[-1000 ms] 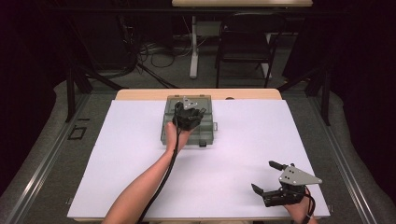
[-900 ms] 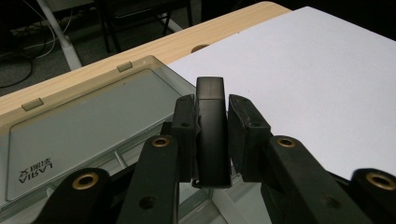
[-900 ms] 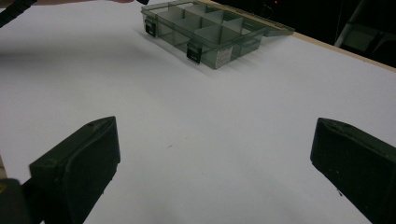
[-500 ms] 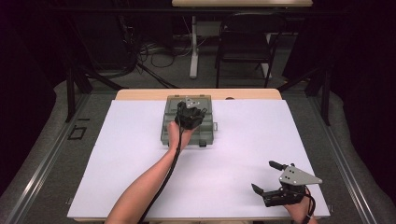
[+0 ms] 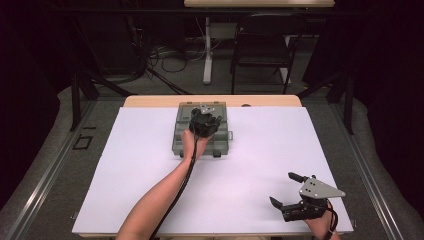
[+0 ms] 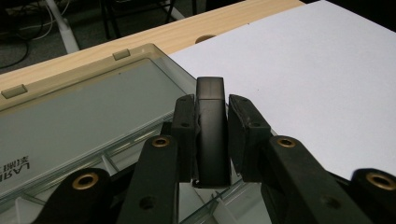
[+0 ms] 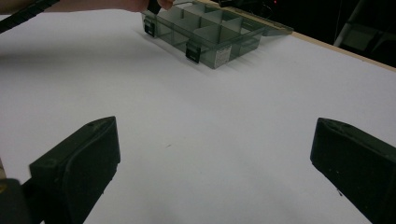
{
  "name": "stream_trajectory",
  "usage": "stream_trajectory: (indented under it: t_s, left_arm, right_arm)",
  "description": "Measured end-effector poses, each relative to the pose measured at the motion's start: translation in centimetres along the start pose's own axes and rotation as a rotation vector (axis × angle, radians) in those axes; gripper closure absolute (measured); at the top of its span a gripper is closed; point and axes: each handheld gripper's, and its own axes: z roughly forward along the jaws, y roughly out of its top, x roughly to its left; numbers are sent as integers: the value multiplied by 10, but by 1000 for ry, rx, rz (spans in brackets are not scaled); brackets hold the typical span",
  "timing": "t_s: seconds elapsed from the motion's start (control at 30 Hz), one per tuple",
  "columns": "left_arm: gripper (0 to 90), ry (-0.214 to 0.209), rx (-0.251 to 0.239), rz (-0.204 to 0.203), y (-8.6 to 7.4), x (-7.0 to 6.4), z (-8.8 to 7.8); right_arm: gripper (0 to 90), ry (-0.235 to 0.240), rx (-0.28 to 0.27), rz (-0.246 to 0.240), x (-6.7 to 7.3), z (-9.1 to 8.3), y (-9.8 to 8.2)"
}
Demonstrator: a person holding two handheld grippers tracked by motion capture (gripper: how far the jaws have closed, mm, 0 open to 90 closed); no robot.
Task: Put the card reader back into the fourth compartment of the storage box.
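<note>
While my left gripper (image 6: 211, 135) squeezes a small black block (image 6: 211, 126) standing tall over the clear divider box (image 5: 200, 131) at the top middle, my right gripper (image 5: 290, 192) waits wide open, far off, lower right.

A flat black block (image 6: 212, 130) stands upright, clamped between the left tool (image 6: 212, 140) pads, above the open, grey-clear compartment box (image 5: 186, 135).

A dark chair (image 5: 260, 47) stands beyond the white-covered table (image 5: 280, 145).
</note>
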Motion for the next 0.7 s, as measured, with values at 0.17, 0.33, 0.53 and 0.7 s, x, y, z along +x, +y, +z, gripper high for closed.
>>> stream_trajectory:
  t_s: [0.17,0.33,0.53,0.7]
  left_arm:
    - [738,4,11,-13,0,-2,6]
    - [737,1,12,-36,0,-2,9]
    - [737,8,20,-56,-1,-1,14]
    - [736,8,25,-72,-2,-1,17]
  right_arm:
    - [10,0,4,0,0,-1,0]
    - [10,0,4,-1,0,-1,0]
    - [10,0,4,-1,0,-1,0]
    - [10,1,4,-1,0,-1,0]
